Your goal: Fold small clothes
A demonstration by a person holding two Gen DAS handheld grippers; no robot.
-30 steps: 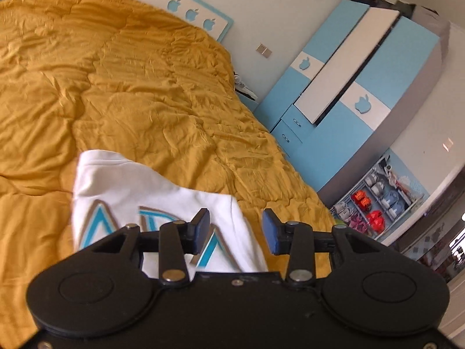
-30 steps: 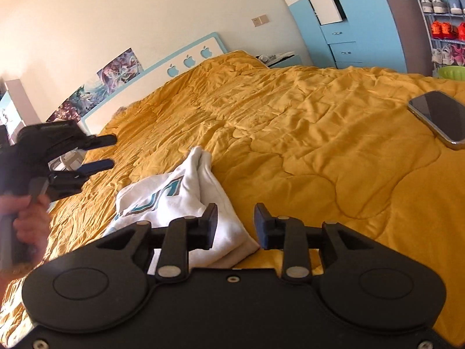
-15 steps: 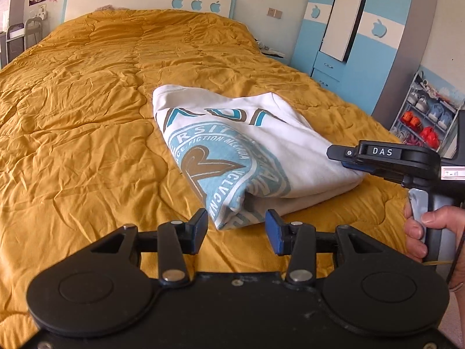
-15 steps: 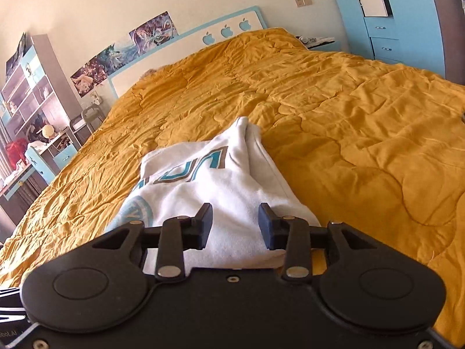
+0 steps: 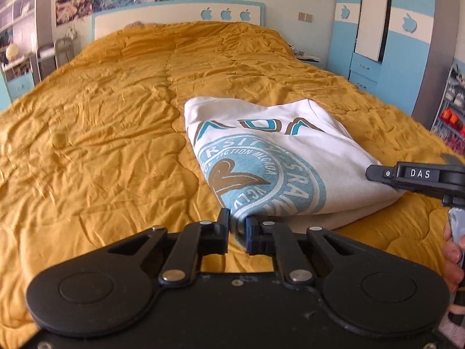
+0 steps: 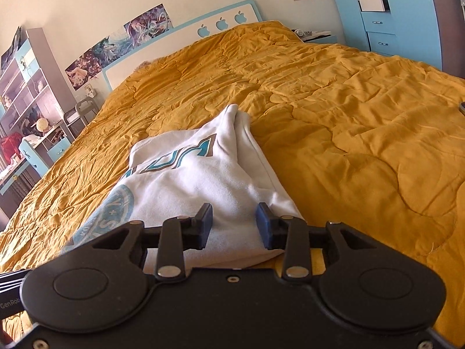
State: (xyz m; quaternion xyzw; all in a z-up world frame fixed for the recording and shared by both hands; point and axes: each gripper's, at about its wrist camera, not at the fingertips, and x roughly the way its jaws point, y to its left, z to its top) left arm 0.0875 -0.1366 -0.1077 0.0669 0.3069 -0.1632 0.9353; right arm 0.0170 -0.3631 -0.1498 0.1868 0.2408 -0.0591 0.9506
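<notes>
A folded white T-shirt (image 5: 276,157) with a teal round print lies on the orange quilt (image 5: 101,133). My left gripper (image 5: 237,226) is shut on the shirt's near corner, with a fold of cloth between its pads. My right gripper (image 6: 234,221) is open, its fingers astride the shirt's (image 6: 197,180) near end, just above the cloth. The right gripper also shows in the left wrist view (image 5: 412,177), at the shirt's right edge.
The bed's white and blue headboard (image 5: 174,17) is at the far end. A blue wardrobe (image 5: 386,37) stands to the right, shelves and a desk (image 6: 26,110) to the left. A shoe rack (image 5: 450,116) is at the far right.
My left gripper moved forward to the shirt's near corner and closed on it. My right gripper lowered onto the shirt's end and stayed open.
</notes>
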